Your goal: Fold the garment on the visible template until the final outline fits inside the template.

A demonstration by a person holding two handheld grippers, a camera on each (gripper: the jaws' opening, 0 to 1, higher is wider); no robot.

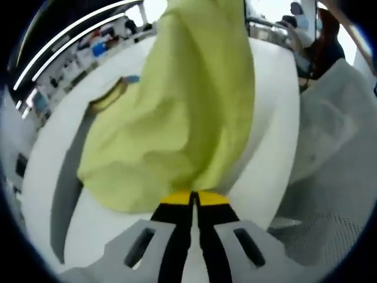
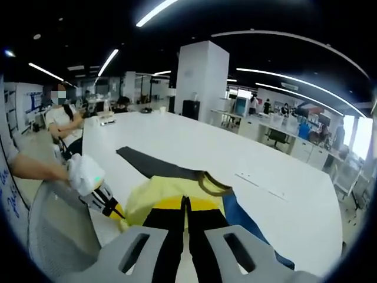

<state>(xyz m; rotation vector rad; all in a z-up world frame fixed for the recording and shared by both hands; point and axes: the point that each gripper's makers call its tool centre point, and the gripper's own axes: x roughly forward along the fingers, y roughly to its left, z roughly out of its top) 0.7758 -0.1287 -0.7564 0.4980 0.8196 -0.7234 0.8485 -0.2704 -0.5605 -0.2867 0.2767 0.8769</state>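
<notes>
In the left gripper view, the left gripper [image 1: 194,199] has its two jaws pressed together on a fold of the garment [image 1: 177,118], a yellow-green cloth. The cloth rises from the yellow jaw tips and hangs bunched in front of the camera, lifted off the table [image 1: 271,147]. Past the cloth, near the table's far edge, a brownish collar band [image 1: 109,97] shows, with a bit of blue just beside it. A grey mesh chair [image 1: 336,177] stands beside the table's edge on the right of this view, and a person sits beyond it.

In the right gripper view, the right gripper [image 2: 185,201] also has its jaws closed together, clamped on the garment [image 2: 165,191] at its yellow tips. Here the cloth lies low over the near edge of the white table [image 2: 235,159], its collar [image 2: 213,184] curving just past the jaws. A dark template [image 2: 154,164] lies flat on the table beyond the cloth, stretching toward the far side, and a blue sheet [image 2: 241,221] shows beside the right jaw. The left gripper [image 2: 118,213] comes in from the left, held by a gloved hand [image 2: 82,171], its tip touching the garment's near corner. A mesh chair back [image 2: 59,230] sits by the near edge.
</notes>
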